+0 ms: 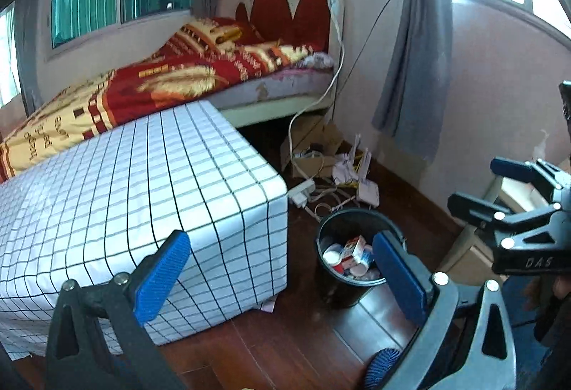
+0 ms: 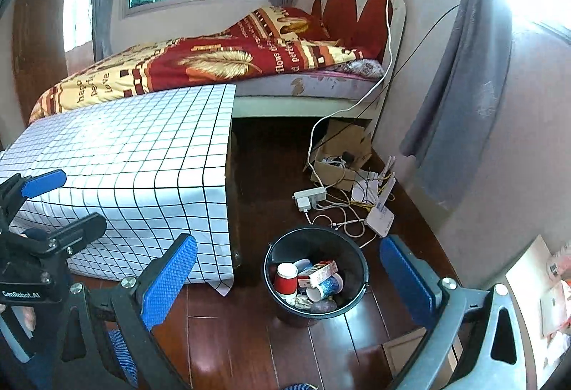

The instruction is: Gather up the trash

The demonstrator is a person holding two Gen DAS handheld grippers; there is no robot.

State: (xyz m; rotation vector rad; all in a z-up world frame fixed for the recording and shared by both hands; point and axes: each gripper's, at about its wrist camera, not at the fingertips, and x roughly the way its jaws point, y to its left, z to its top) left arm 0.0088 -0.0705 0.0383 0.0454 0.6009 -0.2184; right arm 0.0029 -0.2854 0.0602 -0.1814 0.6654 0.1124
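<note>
A black trash bin stands on the wooden floor beside a low table. It holds several pieces of trash: a red and white cup, a small carton and a blue patterned cup. My left gripper is open and empty, held above the floor with the bin by its right finger. My right gripper is open and empty, with the bin between its fingers, farther off. Each gripper shows in the other's view, the right one and the left one.
The low table has a white checked cloth. A bed with a red and gold blanket stands behind it. A cardboard box, a power strip, a router and cables lie by the wall.
</note>
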